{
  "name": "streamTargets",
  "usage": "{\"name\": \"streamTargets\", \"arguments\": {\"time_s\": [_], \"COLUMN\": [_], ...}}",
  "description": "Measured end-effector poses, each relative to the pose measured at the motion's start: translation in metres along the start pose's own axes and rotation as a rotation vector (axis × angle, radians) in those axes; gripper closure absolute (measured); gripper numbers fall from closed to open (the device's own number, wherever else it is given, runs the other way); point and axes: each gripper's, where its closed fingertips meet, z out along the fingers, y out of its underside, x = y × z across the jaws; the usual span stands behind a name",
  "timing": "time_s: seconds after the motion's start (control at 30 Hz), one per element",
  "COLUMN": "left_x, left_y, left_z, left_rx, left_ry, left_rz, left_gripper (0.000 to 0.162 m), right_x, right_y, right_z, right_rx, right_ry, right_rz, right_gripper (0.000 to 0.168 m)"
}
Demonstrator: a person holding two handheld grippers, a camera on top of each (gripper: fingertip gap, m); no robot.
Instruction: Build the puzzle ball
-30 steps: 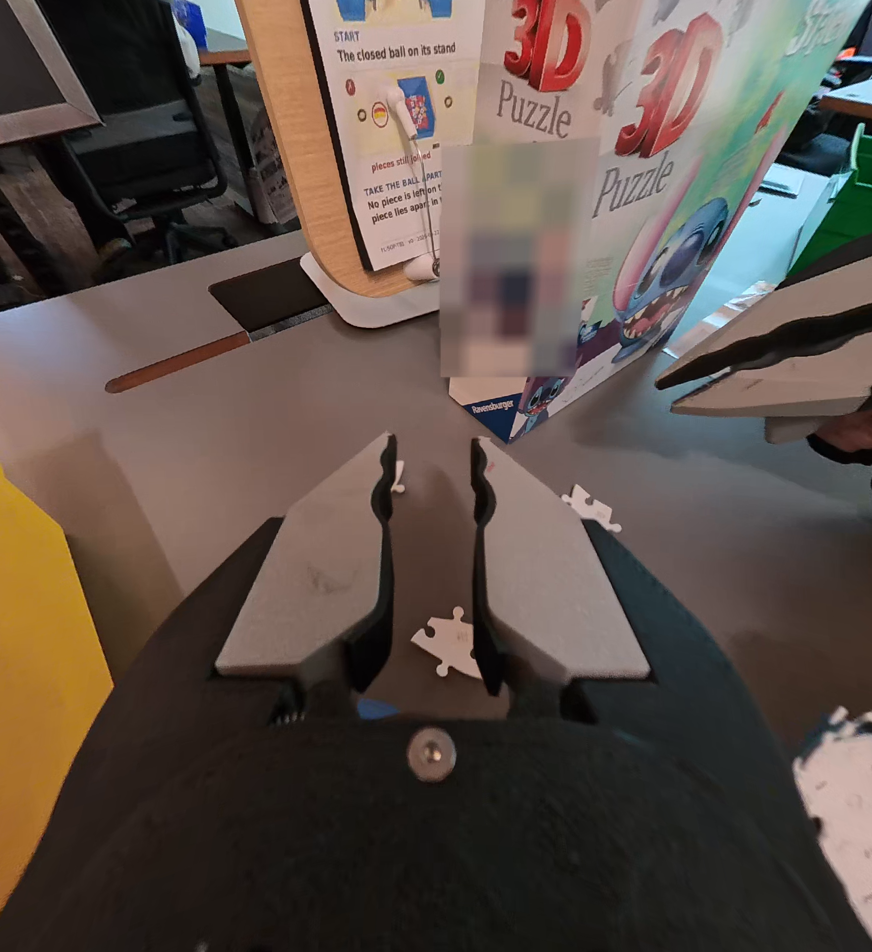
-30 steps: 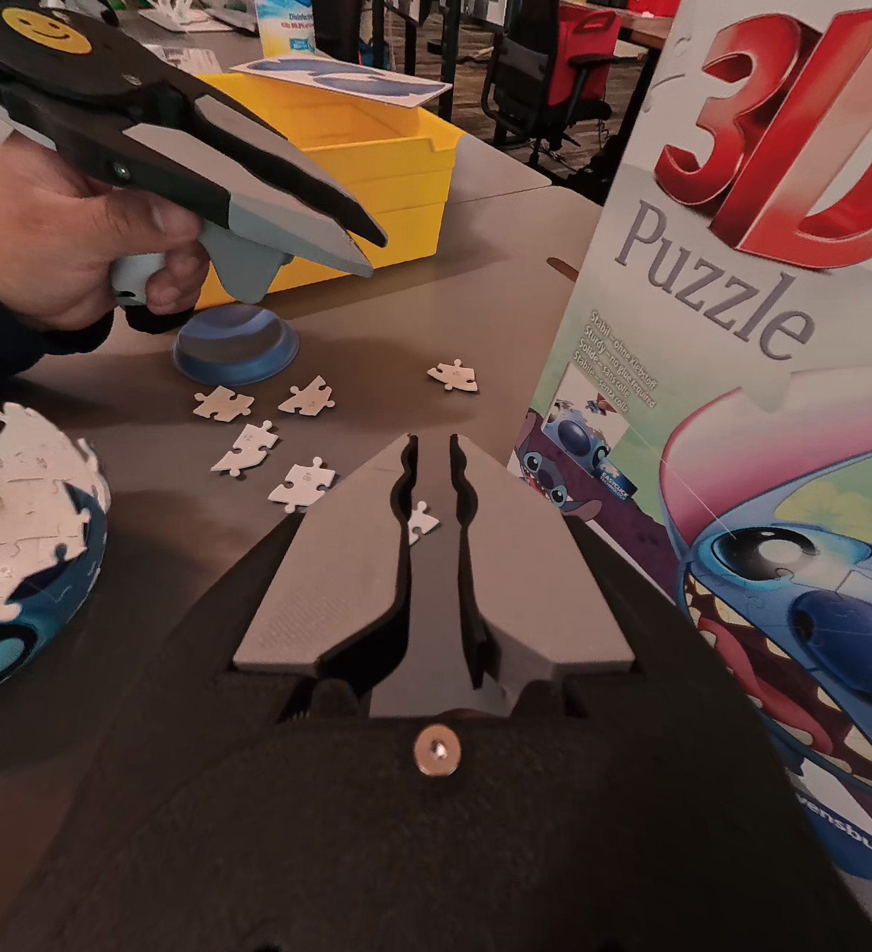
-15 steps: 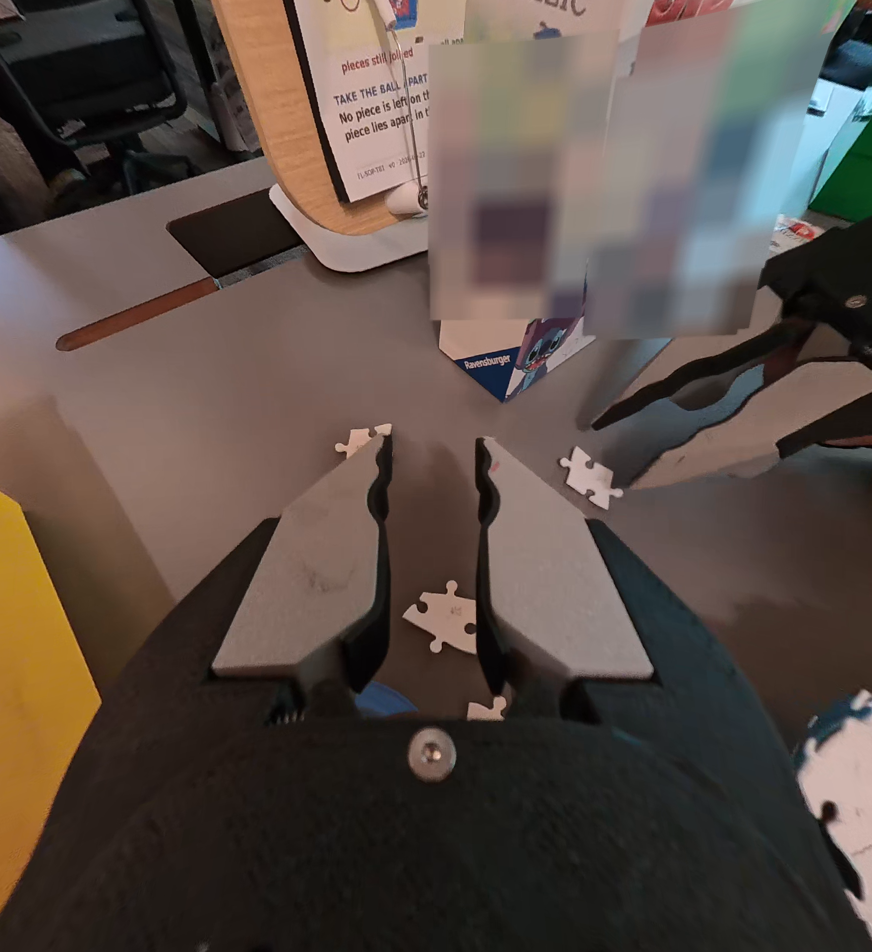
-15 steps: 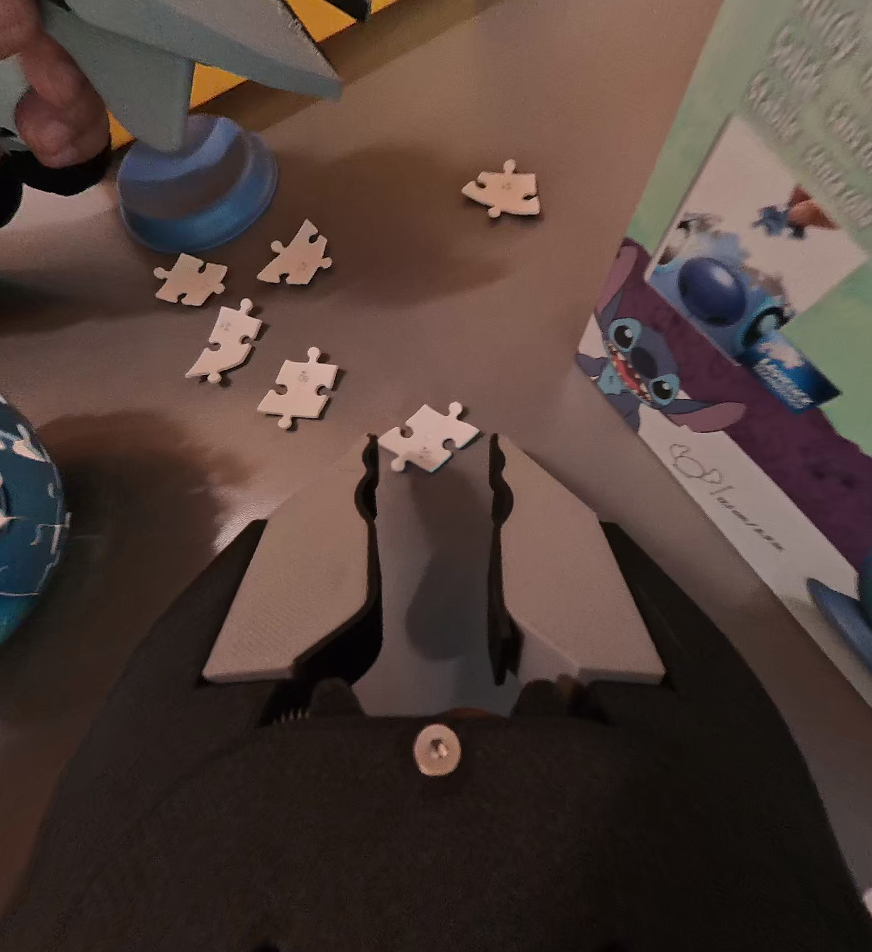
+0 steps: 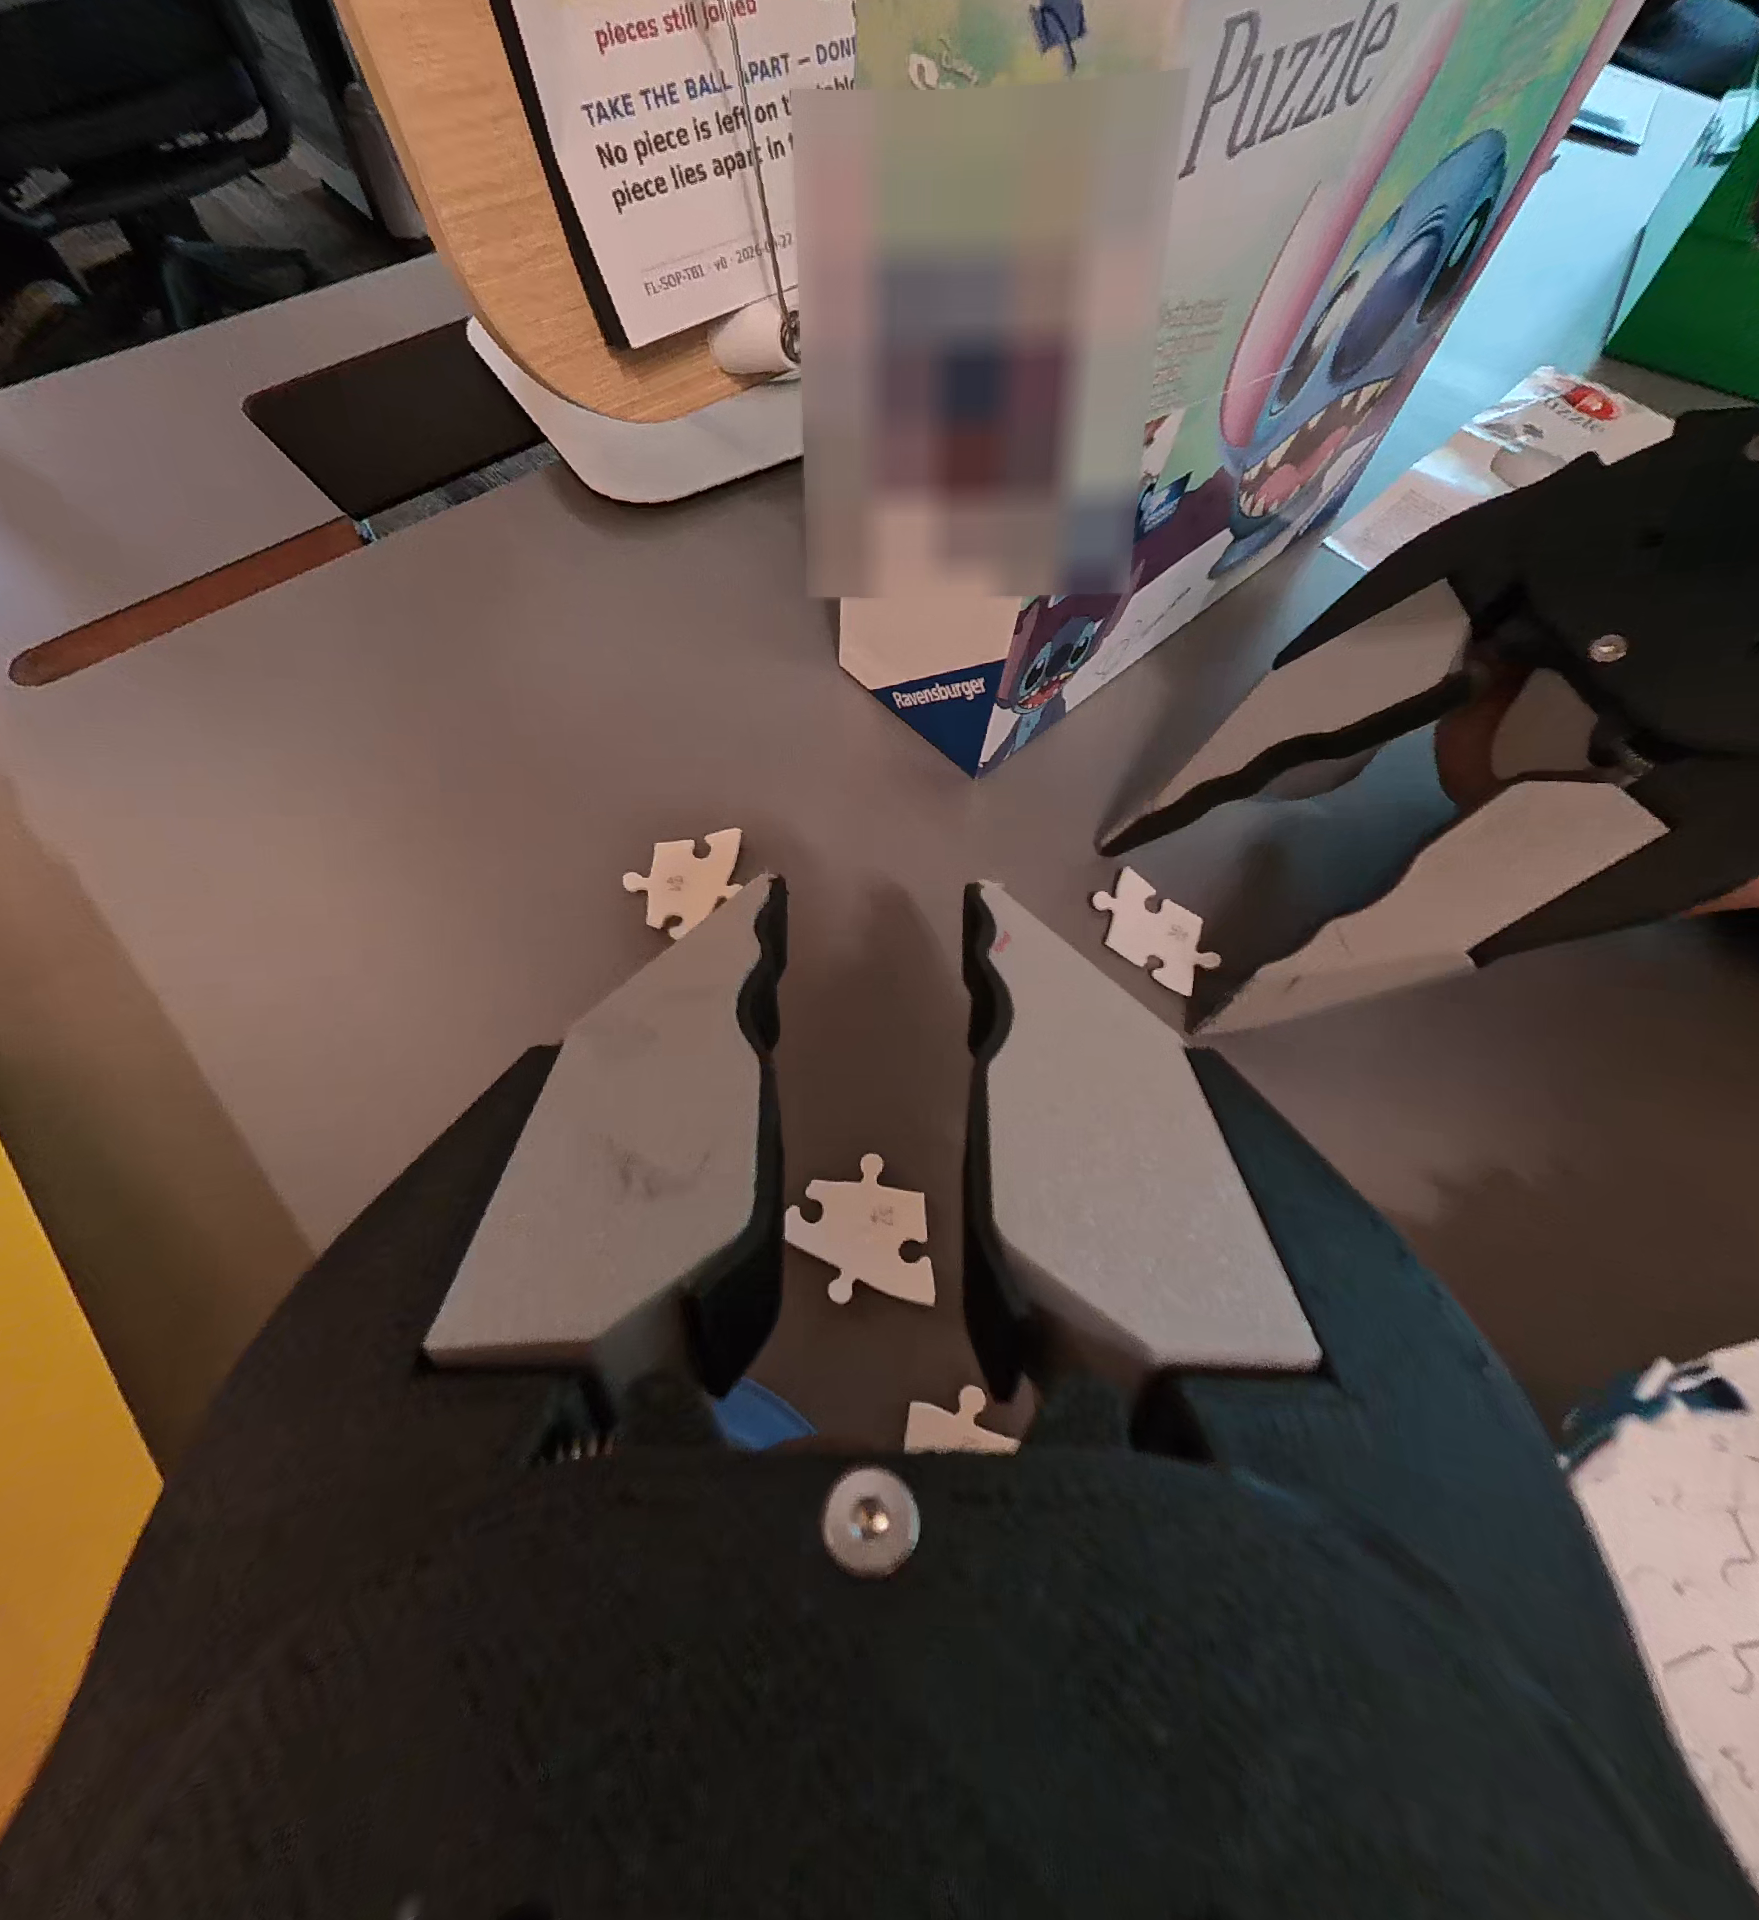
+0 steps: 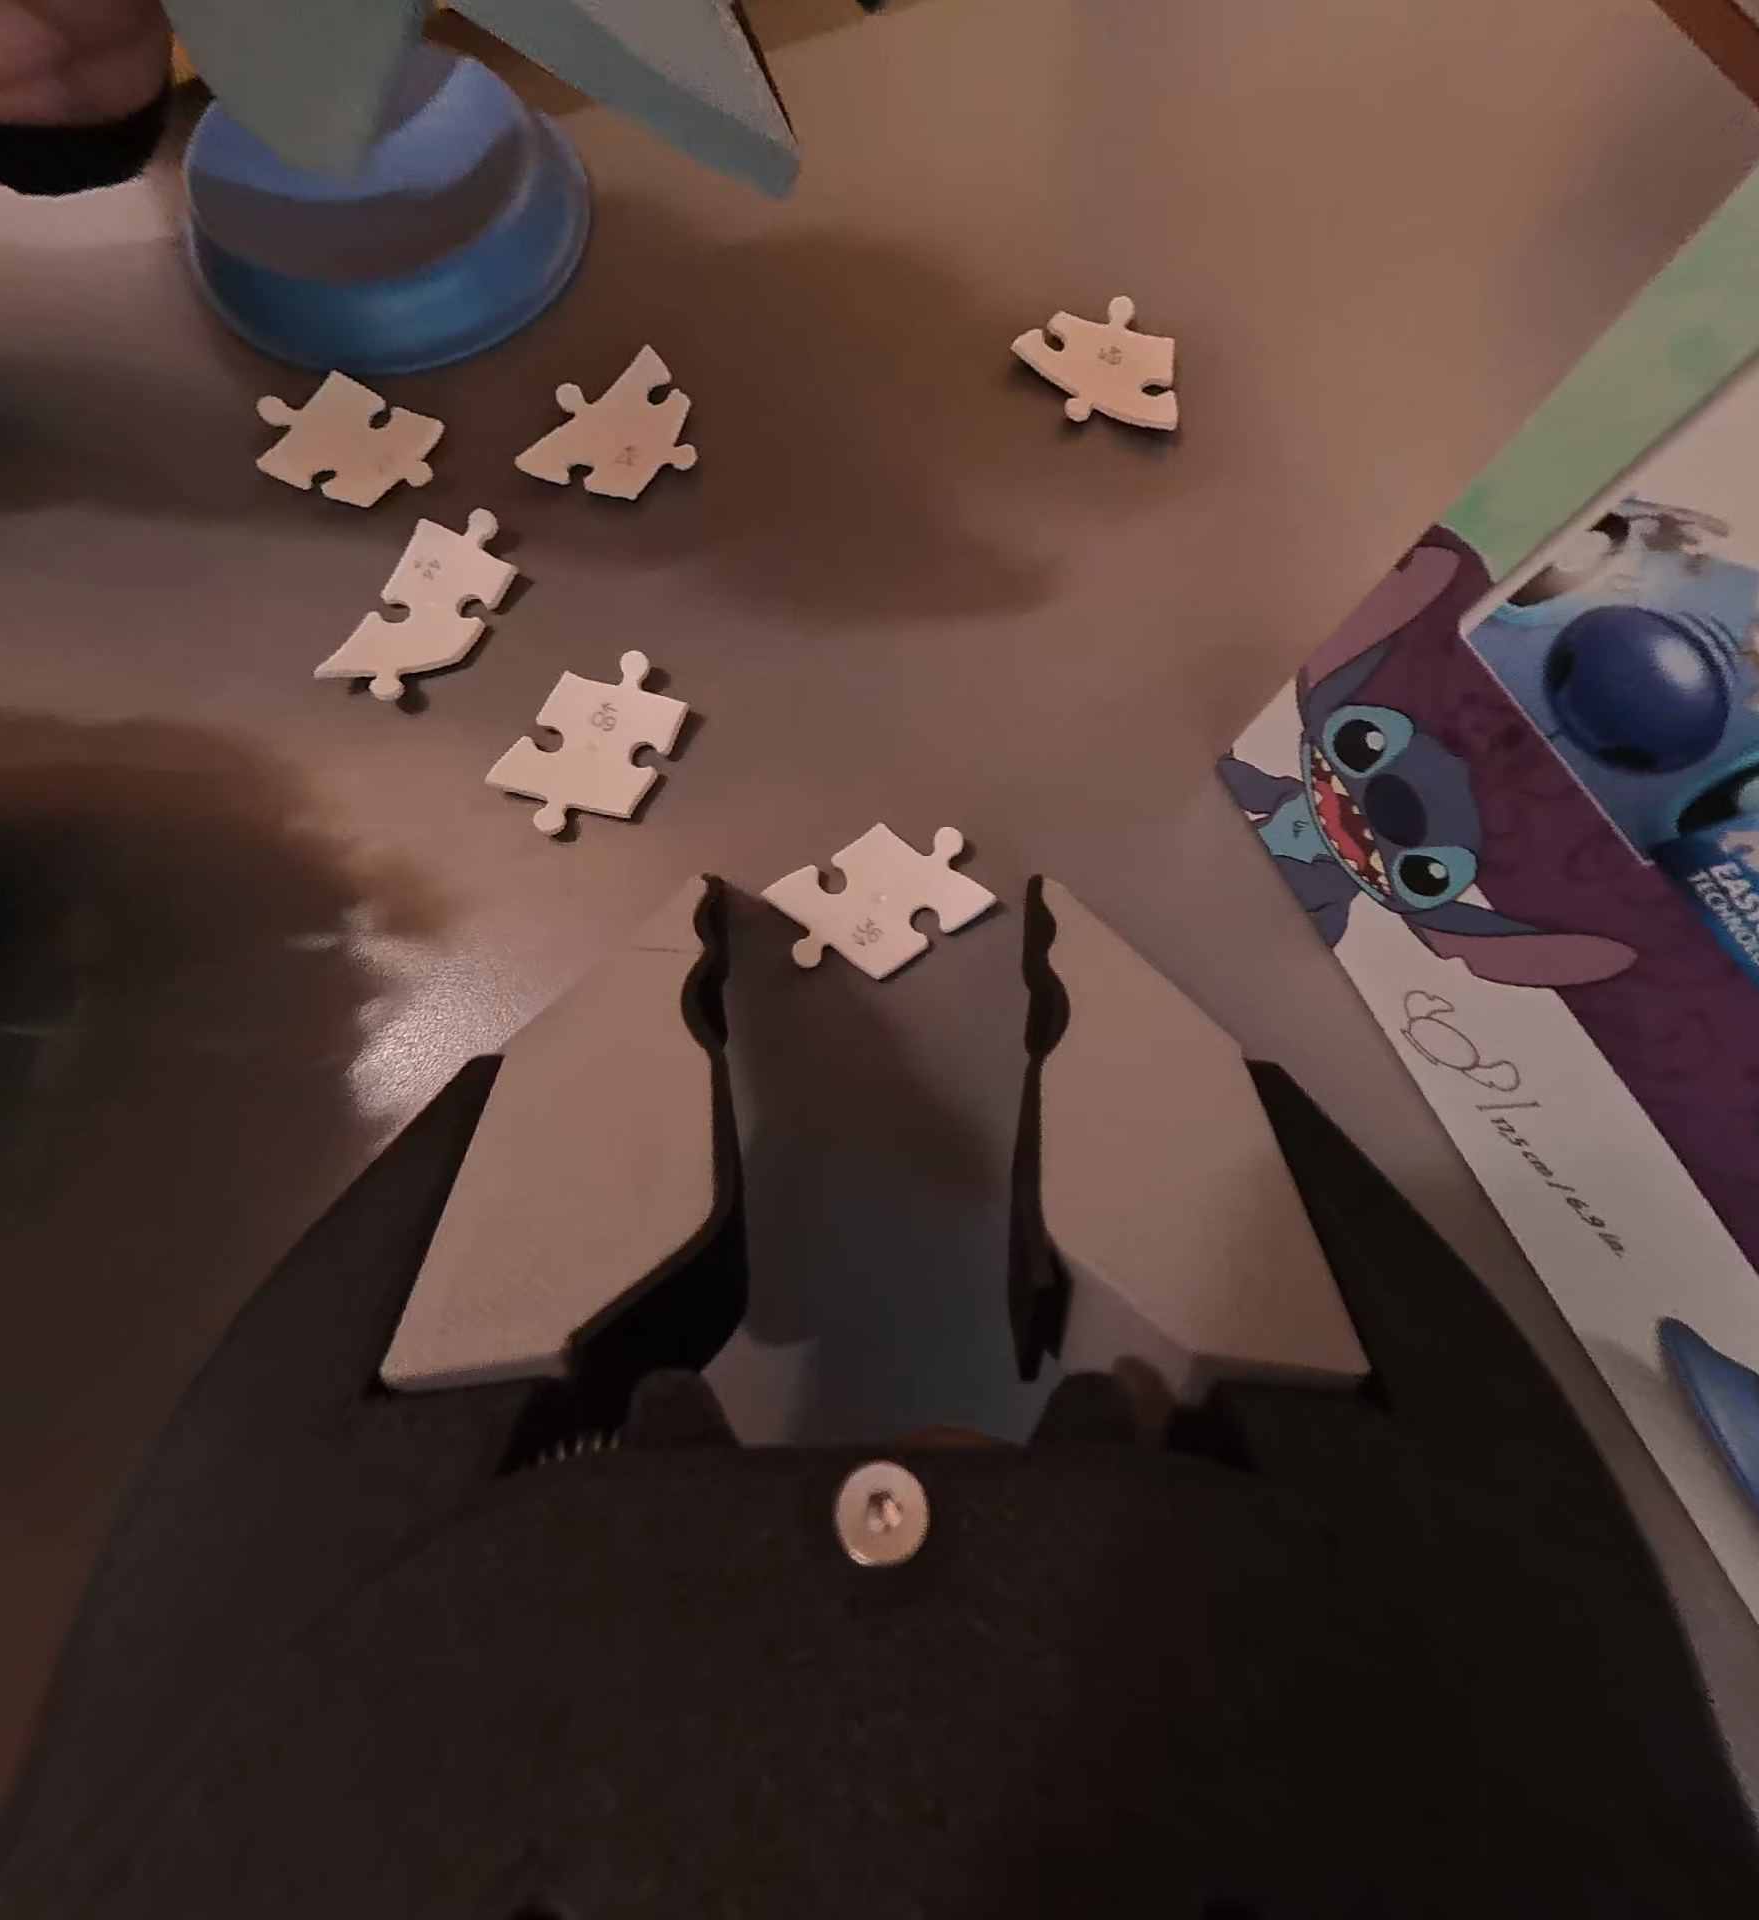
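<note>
Left tongs (image 5: 870, 899): fill the lower centre of the left wrist view; grey fingers parted with a clear gap between them; nothing gripped; tips angled downward.
Right tongs (image 6: 870, 894): lower centre of the right wrist view; fingers spread wide; nothing held; tilted steeply down.
Right tongs, far view (image 5: 1155, 935): enter from the right edge of the left wrist view; fingers apart, tips low.
Hand (image 6: 23, 52): upper left corner of the right wrist view, wrapped round a handle, dark sleeve beneath.
</note>
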Motion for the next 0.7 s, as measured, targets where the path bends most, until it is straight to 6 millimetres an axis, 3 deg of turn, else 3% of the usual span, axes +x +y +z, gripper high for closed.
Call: {"name": "streamTargets", "arguments": {"time_s": [0.13,0.33,0.5,0.7], "left_x": [0.002,0.007,0.017,0.05], "left_y": [0.004,0.01,0.014,0.007], "left_z": [0.003,0.007,0.009,0.004], "left_rx": [-0.021,-0.056,-0.078,-0.063], "left_ry": [0.005,0.031,0.093,0.348], "left_rz": [0.003,0.006,-0.037,-0.221], "left_gripper": [0.129,0.129,0.129,0.13], "right_x": [-0.004,-0.001,-0.007,-0.021], "right_y": [-0.002,-0.005,-0.028,-0.049], "right_z": [0.001,0.0,-0.016,-0.031], "right_rx": [0.009,0.011,0.12,0.222], "right_ry": [-0.019,0.042,0.087,0.134], "right_rz": [-0.028,-0.074,-0.146,-0.268], "right_gripper": [0.126,0.127,0.127,0.126]}}
